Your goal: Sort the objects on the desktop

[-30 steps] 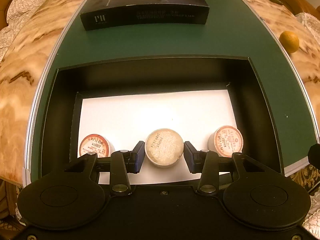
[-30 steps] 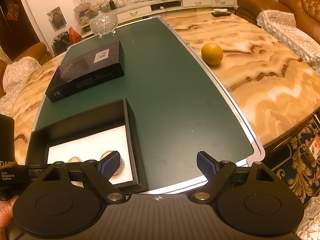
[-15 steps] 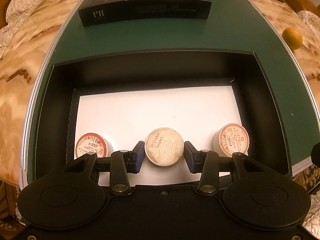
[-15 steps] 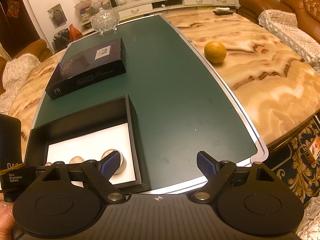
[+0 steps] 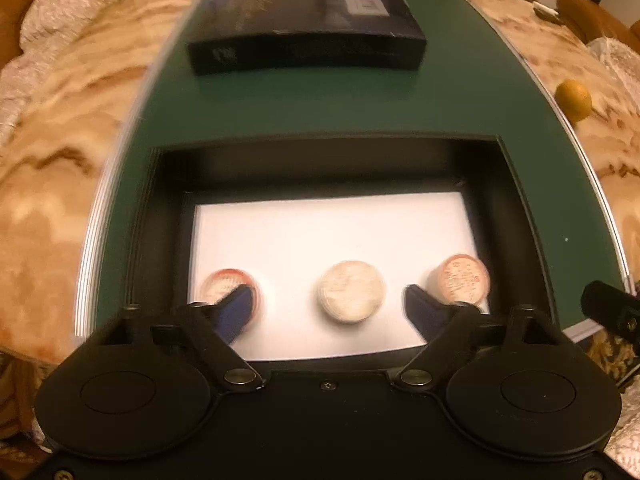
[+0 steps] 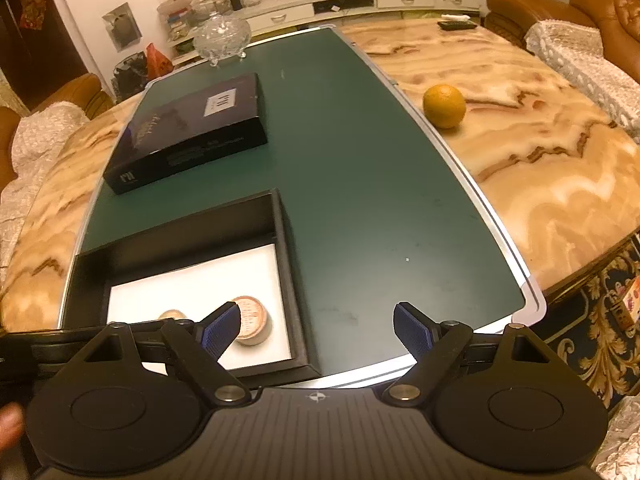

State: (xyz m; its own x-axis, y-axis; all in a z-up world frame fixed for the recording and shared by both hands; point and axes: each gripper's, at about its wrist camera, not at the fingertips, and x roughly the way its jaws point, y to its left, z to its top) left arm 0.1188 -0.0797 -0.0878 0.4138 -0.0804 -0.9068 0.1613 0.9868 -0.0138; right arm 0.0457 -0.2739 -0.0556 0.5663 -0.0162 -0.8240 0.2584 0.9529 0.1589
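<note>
White-lidded middle tub [image 5: 351, 297] sits free; left claw [image 5: 326, 314] spread wide.

The left black two-finger gripper [image 5: 328, 312] hangs with its jaws spread wide, its blue-padded fingertips [image 5: 236, 310] well apart and closing on nothing; the view from its wrist is smeared by blur. The right black two-finger gripper [image 6: 316, 326] is likewise parted wide, its blue ribbed pads [image 6: 412, 330] far from each other and gripping nothing. At the lower left edge of the right wrist view a sliver of the person's bare hand [image 6: 10, 426] shows, too little to tell its pose
</note>
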